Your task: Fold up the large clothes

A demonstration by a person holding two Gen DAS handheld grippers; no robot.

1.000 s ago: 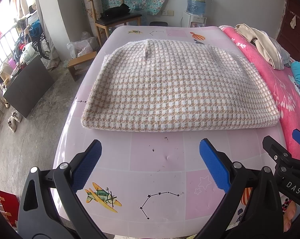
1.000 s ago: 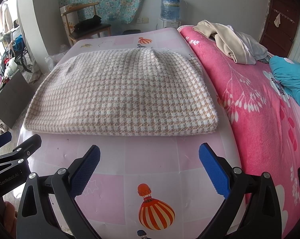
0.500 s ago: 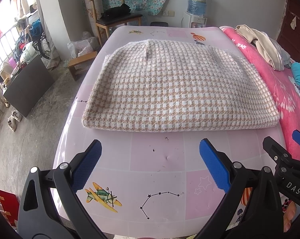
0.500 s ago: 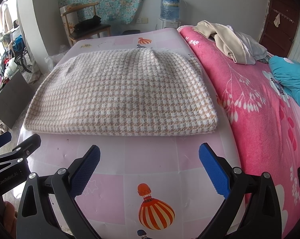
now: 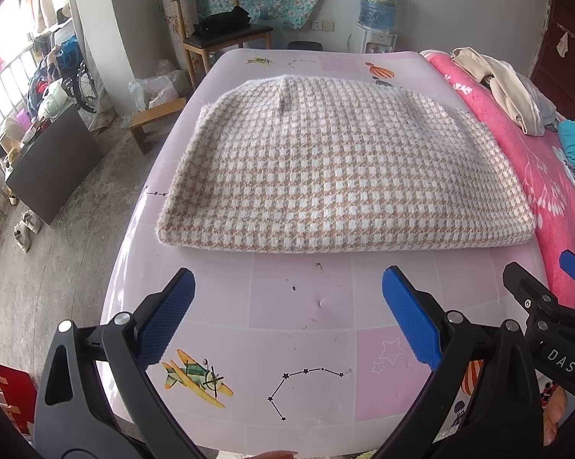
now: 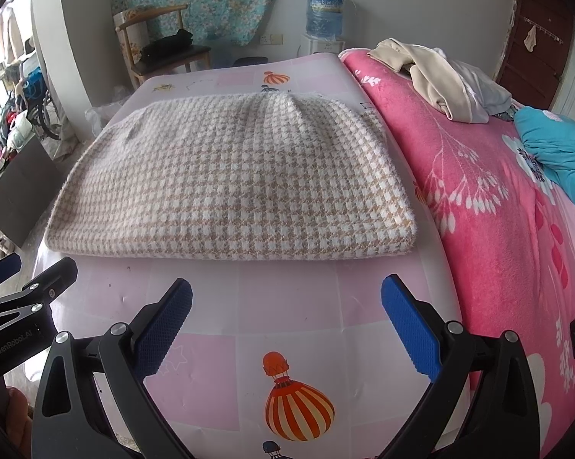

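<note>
Houndstooth sweater [image 5: 337,168] folded into a flat rectangle on the pink cartoon-print mat [image 5: 299,313].

Both claws hover over bare mat just short of the sweater's near edge — left gripper [image 5: 287,313] and right gripper [image 6: 287,313] each spread wide, holding nothing, side by side. Beyond the sweater's right edge lies a pink floral blanket [image 6: 490,206], with beige clothes [image 6: 432,72] heaped on it well apart from the sweater.

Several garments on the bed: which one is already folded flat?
The beige-and-white houndstooth garment, lying as a neat flat rectangle on the pink mat just ahead of both open tongs. The cream clothes and the turquoise piece lie crumpled on the pink blanket.
</note>
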